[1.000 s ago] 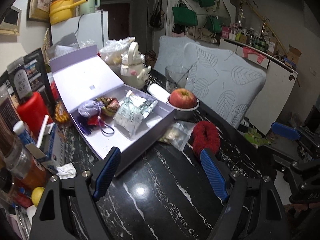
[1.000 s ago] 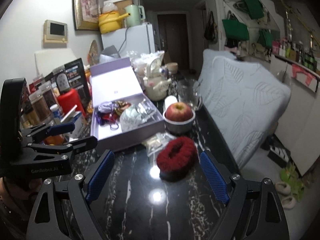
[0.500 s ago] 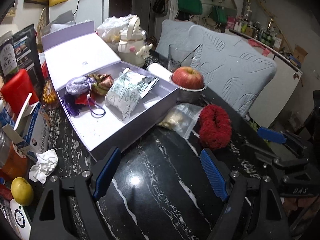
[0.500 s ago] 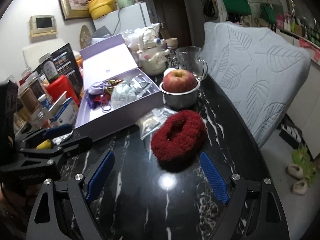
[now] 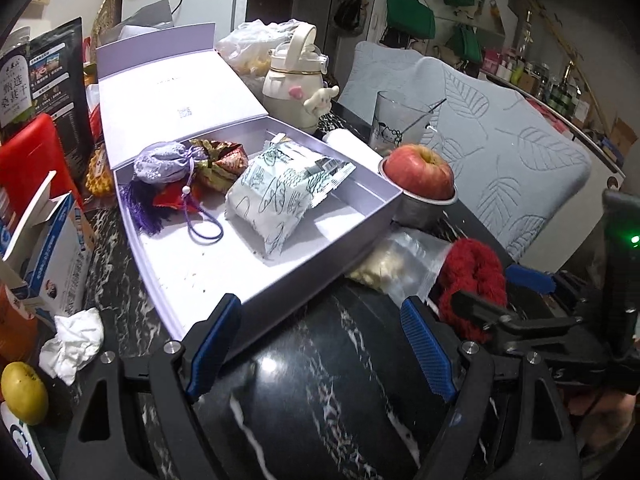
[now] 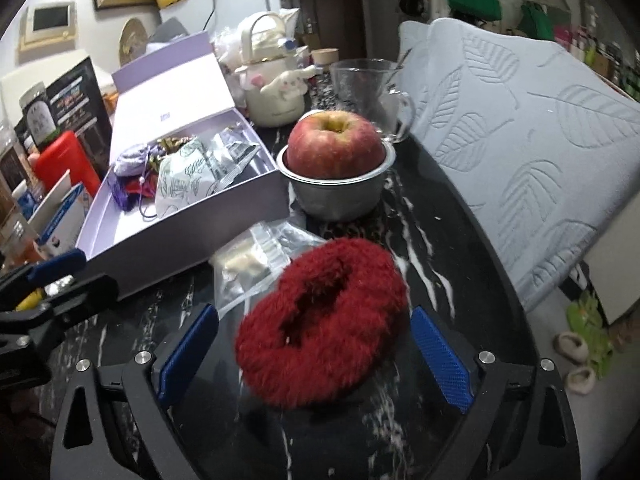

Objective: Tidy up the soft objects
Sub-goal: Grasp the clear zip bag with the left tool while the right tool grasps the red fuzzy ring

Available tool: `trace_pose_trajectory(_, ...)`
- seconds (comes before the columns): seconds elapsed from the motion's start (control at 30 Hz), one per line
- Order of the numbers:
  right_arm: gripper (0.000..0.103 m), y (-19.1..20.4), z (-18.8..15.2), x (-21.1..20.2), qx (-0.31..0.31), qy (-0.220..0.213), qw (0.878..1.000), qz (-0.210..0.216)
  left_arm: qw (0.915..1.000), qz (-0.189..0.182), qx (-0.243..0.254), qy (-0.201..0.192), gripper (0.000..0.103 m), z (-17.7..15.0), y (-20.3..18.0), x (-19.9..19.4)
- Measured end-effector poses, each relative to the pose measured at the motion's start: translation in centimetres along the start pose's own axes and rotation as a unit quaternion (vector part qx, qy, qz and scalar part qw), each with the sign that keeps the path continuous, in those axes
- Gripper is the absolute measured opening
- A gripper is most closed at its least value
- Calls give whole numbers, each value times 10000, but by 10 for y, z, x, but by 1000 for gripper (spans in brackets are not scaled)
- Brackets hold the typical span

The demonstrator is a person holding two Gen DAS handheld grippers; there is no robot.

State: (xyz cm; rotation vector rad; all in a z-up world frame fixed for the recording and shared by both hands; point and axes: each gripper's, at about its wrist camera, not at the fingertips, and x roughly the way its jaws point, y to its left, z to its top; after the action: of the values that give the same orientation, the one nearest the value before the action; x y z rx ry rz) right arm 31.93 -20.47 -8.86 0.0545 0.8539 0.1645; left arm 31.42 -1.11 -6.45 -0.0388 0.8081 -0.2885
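Observation:
A red fuzzy scrunchie lies on the black marble table. My right gripper straddles it with its jaws opening, and the pads do not press on it. The left wrist view shows the same scrunchie with the right gripper at it. My left gripper stands open over bare table, just in front of the open lilac box. Inside the box lie a lilac pouch, a patterned pouch and a green-white soft packet. A clear bag with pale contents touches the scrunchie.
An apple sits in a metal bowl behind the scrunchie, with a glass mug and a cream bottle further back. A crumpled tissue, a yellow fruit and a carton crowd the left. A cushioned chair borders the right.
Both grippers came down and forward. The right one closed in until the scrunchie lies between its fingers, and its jaws widened. The left one drew nearer the box front.

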Motion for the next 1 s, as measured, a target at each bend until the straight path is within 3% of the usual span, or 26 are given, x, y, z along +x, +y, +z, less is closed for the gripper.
trace_pose_trajectory(0.1, 97, -4, 2, 12, -33, 167, 9998, 46, 10000, 62, 18, -38, 82, 5, -3, 7)
trace_pose_trajectory(0.27, 60, -21, -2, 17, -21, 214, 9996, 205, 9997, -45, 244, -50, 82, 12, -19, 19)
trace_pose_trajectory(0.5, 57, -58, -6, 4, 284, 120, 9995, 44, 9960, -385, 787, 150, 82, 16, -56, 48)
trace_pose_trajectory(0.77, 57, -92, -11, -7, 679, 97, 9976, -53, 9905, -392, 1190, 562, 82, 17, -79, 87)
trace_pose_trajectory(0.87, 53, -95, -13, -8, 667, 78, 9977, -8, 9903, -239, 1257, 543, 73, 17, -81, 94)
trace_pose_trajectory(1.0, 47, -91, -16, -12, 554, 20, 9985, 29, 9880, -160, 1396, 635, 49, 14, -84, 101)
